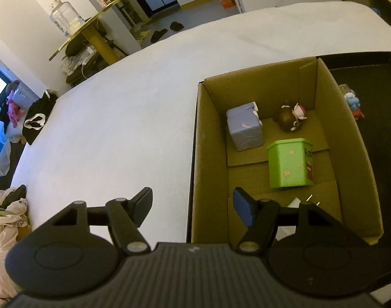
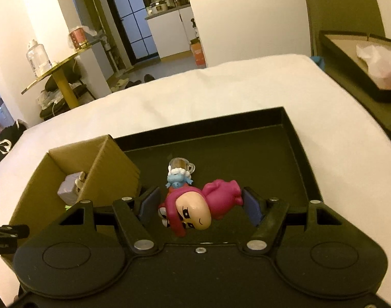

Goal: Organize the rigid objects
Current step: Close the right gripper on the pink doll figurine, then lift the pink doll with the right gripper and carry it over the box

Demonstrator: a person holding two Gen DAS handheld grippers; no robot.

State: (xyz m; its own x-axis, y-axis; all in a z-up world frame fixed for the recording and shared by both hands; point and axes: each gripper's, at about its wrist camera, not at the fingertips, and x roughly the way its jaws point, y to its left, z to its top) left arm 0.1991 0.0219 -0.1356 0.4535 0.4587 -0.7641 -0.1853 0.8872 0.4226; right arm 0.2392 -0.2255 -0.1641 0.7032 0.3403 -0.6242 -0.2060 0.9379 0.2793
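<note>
Cardboard box (image 1: 349,138) stands open-topped on the white bed (image 1: 118,128), inside the near-left end of a shallow black tray (image 2: 293,138). Three things rest on the box floor: one lavender cube-shaped figure (image 1: 244,128) at the far left, one dark brown round figure (image 1: 290,118) with a small pink-and-white character on it at the far right, and one green square tin (image 1: 290,164) nearer the camera, standing upright with its rim upward. A small white item near the box's near wall is partly hidden by the gripper and cannot be identified.

The left gripper (image 1: 193,208) hovers over the box's left wall, one finger above the bed and the other above the box interior; its jaws are spread wide with nothing between them.

The right gripper (image 2: 199,202) is low over the tray floor. One magenta hooded figure (image 2: 203,205) lies on its side between the jaws, its long axis running roughly across from one finger to the other, head toward the left finger and slightly toward the camera, feet toward the right finger, face turned upward. The jaws are spread on either side of it, and a gap shows at each finger.

Just beyond the magenta figure stands one small blue figure (image 2: 177,177) with a white top, upright, and a small clear cup (image 2: 180,164) sits just behind it.
</note>
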